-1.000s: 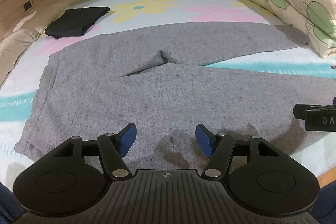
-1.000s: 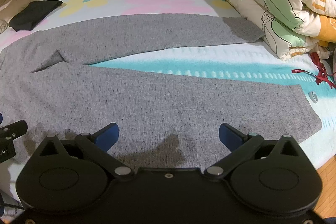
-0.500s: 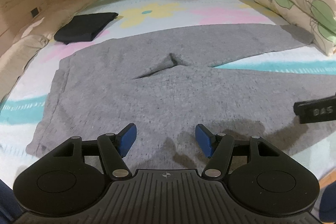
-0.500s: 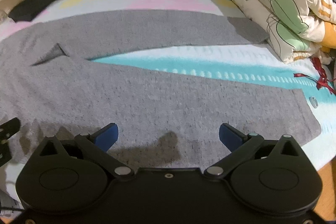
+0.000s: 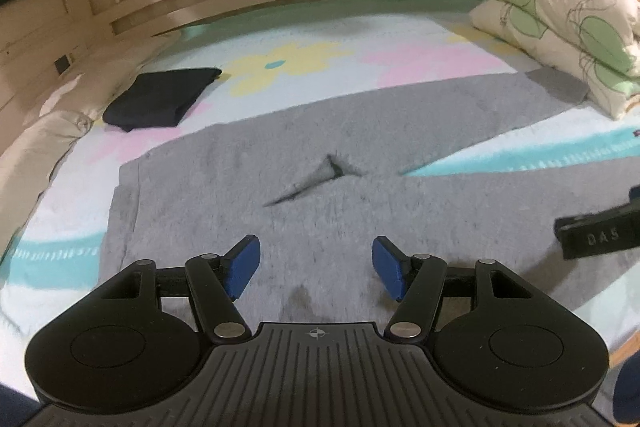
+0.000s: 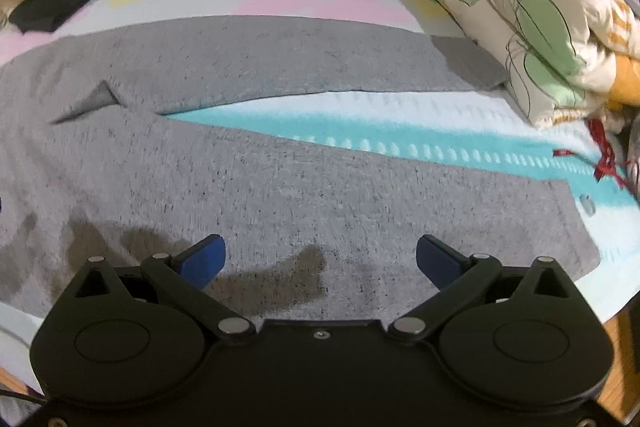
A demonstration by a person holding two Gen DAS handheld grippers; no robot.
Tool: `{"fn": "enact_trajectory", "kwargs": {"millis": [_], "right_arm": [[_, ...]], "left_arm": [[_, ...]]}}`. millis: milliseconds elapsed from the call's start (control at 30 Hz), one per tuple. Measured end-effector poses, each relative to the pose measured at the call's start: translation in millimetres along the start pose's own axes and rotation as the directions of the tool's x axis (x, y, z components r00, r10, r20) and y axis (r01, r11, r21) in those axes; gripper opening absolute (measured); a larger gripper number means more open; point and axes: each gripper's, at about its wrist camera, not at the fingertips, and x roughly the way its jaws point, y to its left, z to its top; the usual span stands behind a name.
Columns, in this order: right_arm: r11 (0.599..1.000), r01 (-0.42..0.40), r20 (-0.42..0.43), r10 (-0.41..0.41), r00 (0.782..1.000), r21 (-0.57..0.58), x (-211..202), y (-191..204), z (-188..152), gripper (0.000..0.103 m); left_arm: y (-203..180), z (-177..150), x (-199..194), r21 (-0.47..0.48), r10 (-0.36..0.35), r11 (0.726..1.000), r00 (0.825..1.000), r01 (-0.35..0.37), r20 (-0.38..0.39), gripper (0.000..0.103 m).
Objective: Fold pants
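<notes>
Left wrist view: pants (image 5: 360, 187) lie flat, unfolded; both claws, left (image 5: 316, 269) and right (image 6: 320, 261), hang spread and empty above them. Next you must pinch the near leg's edge.

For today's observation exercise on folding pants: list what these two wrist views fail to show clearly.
- Left wrist view: the near edge of the grey pants is hidden behind the left tool.
- Left wrist view: the right tool is cut off by the right edge; only a black part shows.
- Right wrist view: the red ribbon is blurred and partly cut off.
</notes>
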Motion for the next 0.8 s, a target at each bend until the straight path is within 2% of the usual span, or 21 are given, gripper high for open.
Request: {"fn": "enact_trajectory", "kwargs": {"millis": [133, 200, 400, 567, 667, 700, 767, 800], "right_arm": [[0.998, -0.004, -0.02, 0.005, 1.0, 0.056, -3.7, -7.8, 2.3, 0.092], [0.995, -0.022, -0.024, 0.024, 0.999, 0.095, -9.3, -15.2, 6.1, 0.091], [0.985, -0.006, -0.018, 0.009, 1.0, 0.173, -19.9, -35.3, 38.9, 0.092], [0.971, 0.09, -0.059, -0.079, 0.995, 0.223, 13.6, -47.8, 82.8, 0.092], [0.955, 0.107, -0.107, -0.079, 0.991, 0.278, 43.0, -59.8, 104.8, 0.09], [0.948, 0.112, -0.119, -0.08, 0.99, 0.298, 51.9, -65.5, 110.9, 0.089], [0.933, 0.125, -0.143, -0.081, 0.987, 0.339, 72.1, -75.6, 125.1, 0.073], [0.923, 0.128, -0.156, -0.075, 0.985, 0.362, 83.3, -80.5, 133.2, 0.069]], "left_arm": [[3.3, 13.6, -2.0, 0.004, -0.032, 0.999, 0.998, 0.032, 0.046, 0.061], [5.4, 19.3, -0.9, -0.006, -0.061, 0.998, 0.997, 0.062, 0.052, 0.061], [10.1, 46.2, 16.1, -0.036, -0.08, 0.996, 0.996, 0.082, 0.035, 0.061], [9.3, 68.8, 42.0, -0.022, -0.067, 0.997, 0.997, 0.068, 0.049, 0.061], [7.8, 85.7, 61.2, -0.034, -0.062, 0.997, 0.996, 0.064, 0.059, 0.061], [7.4, 90.6, 69.5, -0.038, -0.062, 0.997, 0.997, 0.064, 0.052, 0.061], [6.8, 98.1, 83.5, -0.045, -0.071, 0.996, 0.997, 0.073, 0.043, 0.061], [5.4, 100.0, 89.7, -0.04, -0.075, 0.996, 0.996, 0.076, 0.039, 0.061]]}}
